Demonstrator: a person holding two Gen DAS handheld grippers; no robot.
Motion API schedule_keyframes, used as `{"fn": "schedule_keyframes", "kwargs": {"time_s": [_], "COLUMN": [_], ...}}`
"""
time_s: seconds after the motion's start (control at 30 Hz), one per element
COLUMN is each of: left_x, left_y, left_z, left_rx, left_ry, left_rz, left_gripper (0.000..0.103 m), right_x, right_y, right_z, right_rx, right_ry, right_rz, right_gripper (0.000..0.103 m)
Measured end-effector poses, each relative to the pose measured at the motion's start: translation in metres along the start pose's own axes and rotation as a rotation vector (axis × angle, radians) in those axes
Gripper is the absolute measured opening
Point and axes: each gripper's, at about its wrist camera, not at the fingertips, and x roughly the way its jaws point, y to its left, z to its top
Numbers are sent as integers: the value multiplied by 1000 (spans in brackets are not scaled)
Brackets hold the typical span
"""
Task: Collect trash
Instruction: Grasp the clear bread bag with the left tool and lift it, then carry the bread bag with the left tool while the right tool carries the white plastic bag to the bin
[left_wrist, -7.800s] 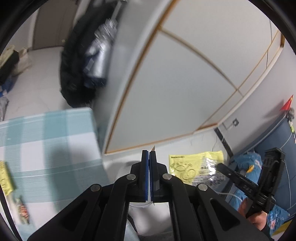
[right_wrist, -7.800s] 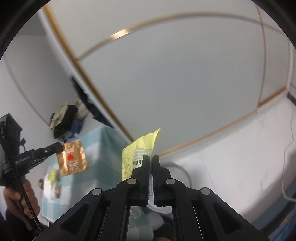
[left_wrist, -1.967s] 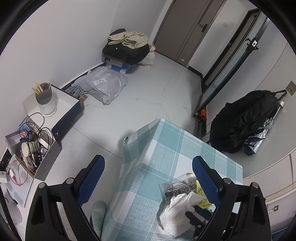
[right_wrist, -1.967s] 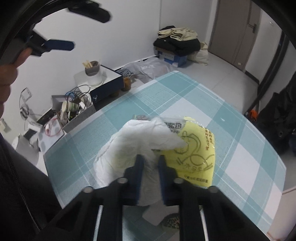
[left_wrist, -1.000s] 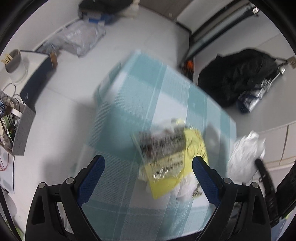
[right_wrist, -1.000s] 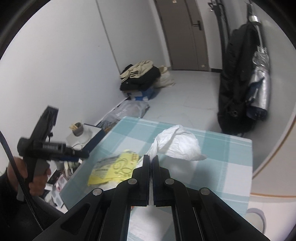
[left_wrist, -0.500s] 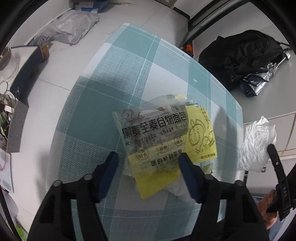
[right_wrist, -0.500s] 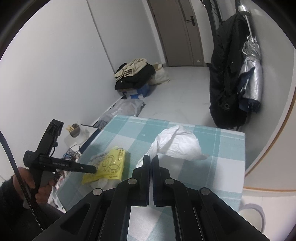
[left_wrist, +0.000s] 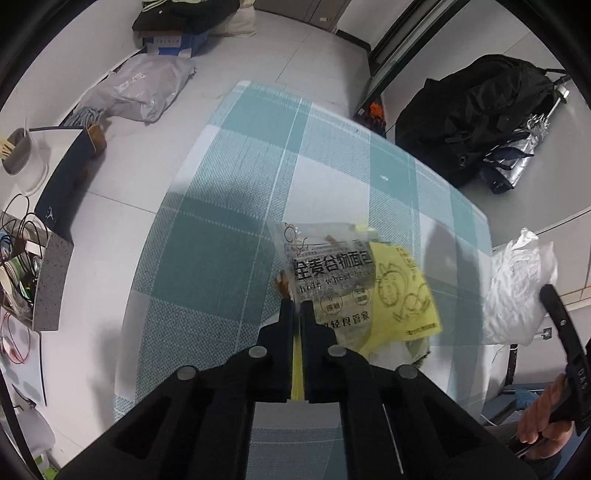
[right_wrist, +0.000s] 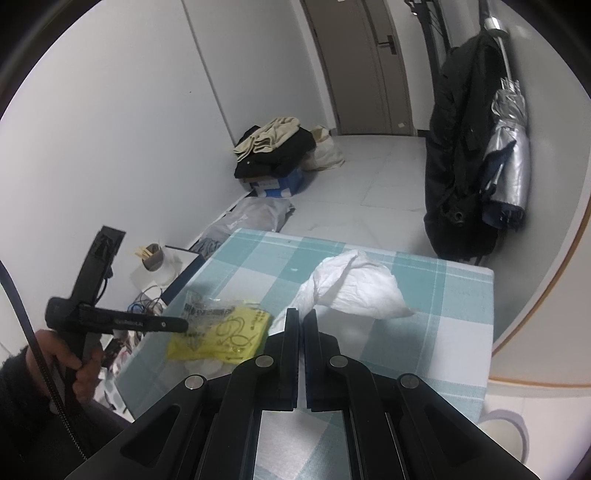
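Observation:
My left gripper (left_wrist: 296, 308) is shut on a bundle of wrappers: a clear bread wrapper (left_wrist: 325, 266) with black print over a yellow wrapper (left_wrist: 404, 295), just above the teal checked table (left_wrist: 229, 236). In the right wrist view the same bundle (right_wrist: 221, 328) hangs at the left gripper's (right_wrist: 184, 325) tip. My right gripper (right_wrist: 301, 314) is shut on a white plastic bag (right_wrist: 354, 284), held above the table (right_wrist: 454, 295). The bag also shows in the left wrist view (left_wrist: 517, 288).
A black backpack and silver umbrella (left_wrist: 480, 107) lean on the wall beyond the table. A grey parcel (left_wrist: 136, 88), a pile of clothes on a box (right_wrist: 273, 151) and a low stand with a cup and cables (left_wrist: 29, 166) lie on the floor at left.
My left gripper has closed on the wrapper bundle it was open over. My right gripper still holds the white bag lifted off the table.

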Motion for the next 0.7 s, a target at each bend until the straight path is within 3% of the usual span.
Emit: {"fn": "schedule_keyframes", "kwargs": {"time_s": [0.33, 0.7], "left_x": [-30, -53], "left_y": [-12, -25], "left_z": [2, -4], "left_rx": [31, 62], "left_ry": [-109, -195], "left_rz": [-90, -177], "left_gripper": [0, 0], "right_x": [-5, -41], "right_y": [8, 24], "right_z": [-2, -18], "right_rx": [18, 42], "right_ry": [-22, -73], "right_rz": [-16, -60], "right_gripper": [2, 2]}}
